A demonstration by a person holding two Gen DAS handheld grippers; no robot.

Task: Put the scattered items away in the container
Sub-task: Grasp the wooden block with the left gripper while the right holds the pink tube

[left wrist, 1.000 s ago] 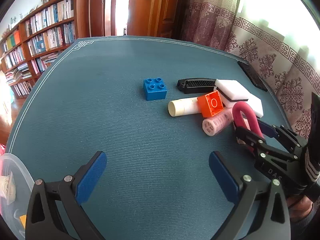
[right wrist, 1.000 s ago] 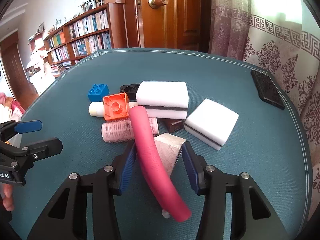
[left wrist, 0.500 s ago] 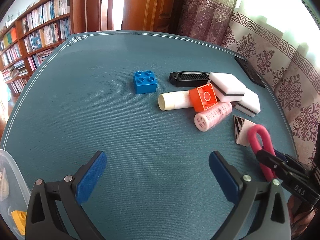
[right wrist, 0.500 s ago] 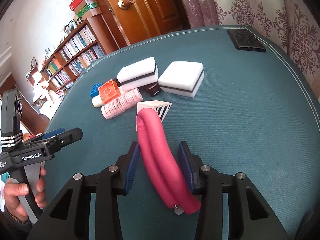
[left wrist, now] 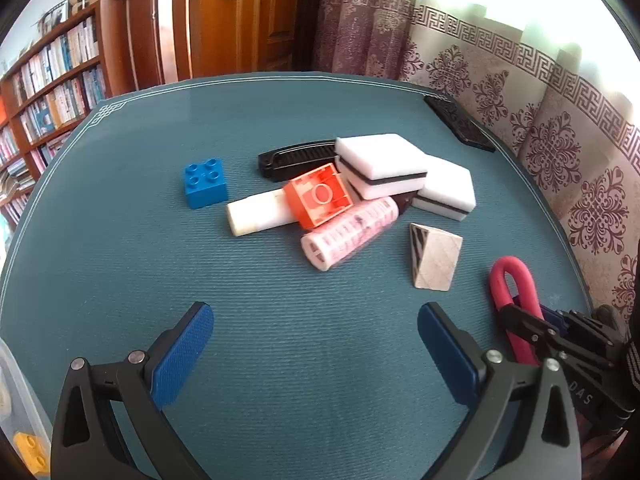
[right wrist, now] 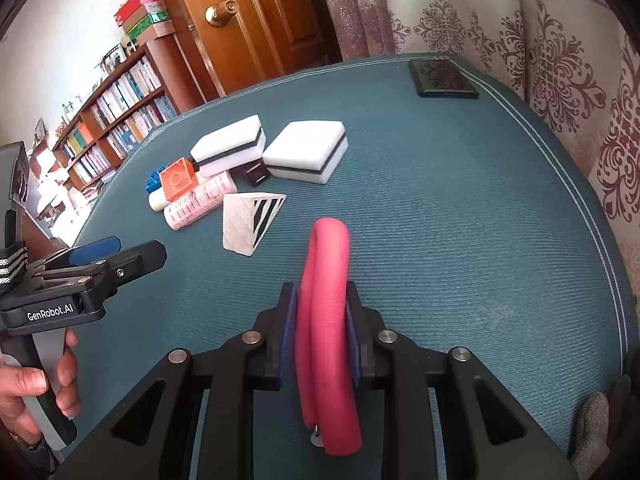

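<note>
The pink foam tube (right wrist: 325,304), bent double, is pinched tight between the blue pads of the right gripper (right wrist: 322,320) above the teal mat (right wrist: 460,240). The left gripper (left wrist: 316,344) hangs wide apart, holding nothing. Beyond lie a striped wedge (left wrist: 434,258), a pink roller (left wrist: 348,232), an orange brick (left wrist: 318,194) and white sponges (left wrist: 380,160). The clear container (left wrist: 20,412) sits at the near left edge.

Bright daylight pours through the curtain (left wrist: 500,52) at far right, blown out white there; soft shadows on the table (left wrist: 280,320), fisheye bending and dark corners, slight blur on the pink roller (left wrist: 348,236)
</note>
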